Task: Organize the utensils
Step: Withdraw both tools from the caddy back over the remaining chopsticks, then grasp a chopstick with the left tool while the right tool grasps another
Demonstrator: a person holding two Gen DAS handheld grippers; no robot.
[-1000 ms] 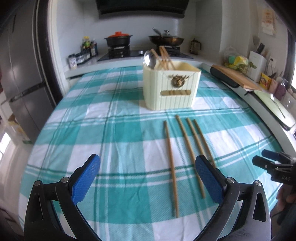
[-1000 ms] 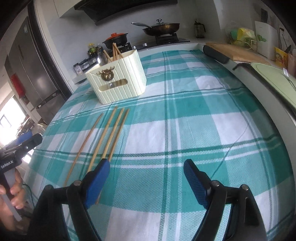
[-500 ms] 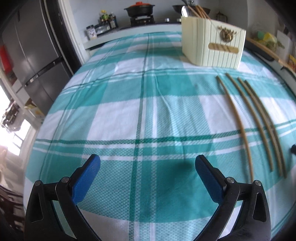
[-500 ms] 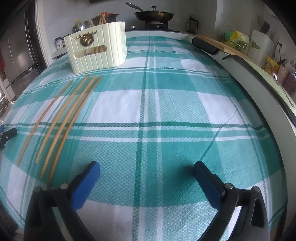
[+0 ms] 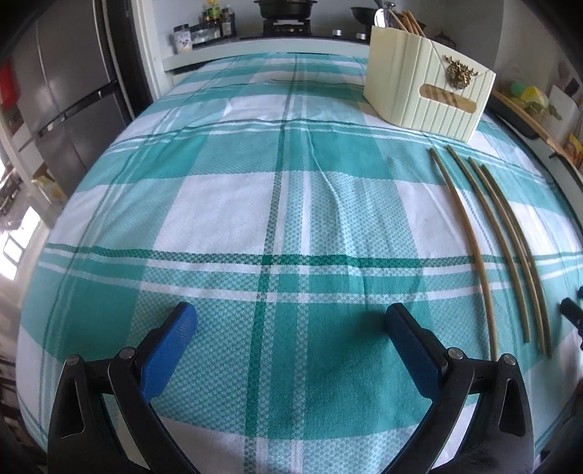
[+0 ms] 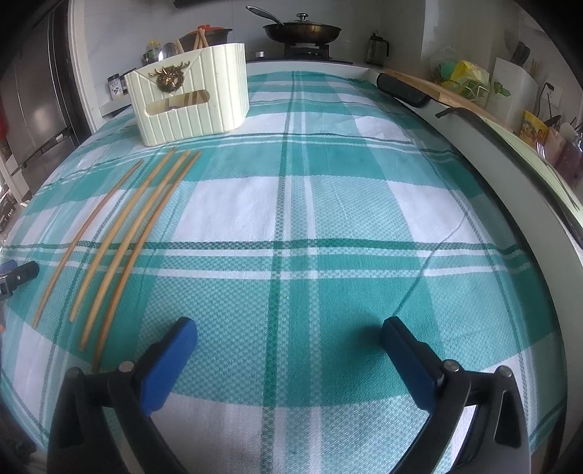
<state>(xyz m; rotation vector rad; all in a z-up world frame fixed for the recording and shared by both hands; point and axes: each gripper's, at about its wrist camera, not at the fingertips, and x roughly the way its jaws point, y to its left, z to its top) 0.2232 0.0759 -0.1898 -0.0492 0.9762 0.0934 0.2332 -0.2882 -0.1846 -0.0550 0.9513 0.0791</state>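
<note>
Both grippers — left gripper (image 5: 291, 328), right gripper (image 6: 289, 333) — gaped empty; four chopsticks (image 6: 120, 233) lay before the holder (image 6: 189, 105). Thin sticks (nearly touching) could roll or get pinched together.

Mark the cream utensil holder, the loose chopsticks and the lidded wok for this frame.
cream utensil holder (image 6: 204, 105): right wrist view, ribbed front wall.
loose chopsticks (image 6: 120, 248): right wrist view, mid-shaft of one of the four on the cloth.
lidded wok (image 6: 302, 32): right wrist view, its side, on the stove.
</note>
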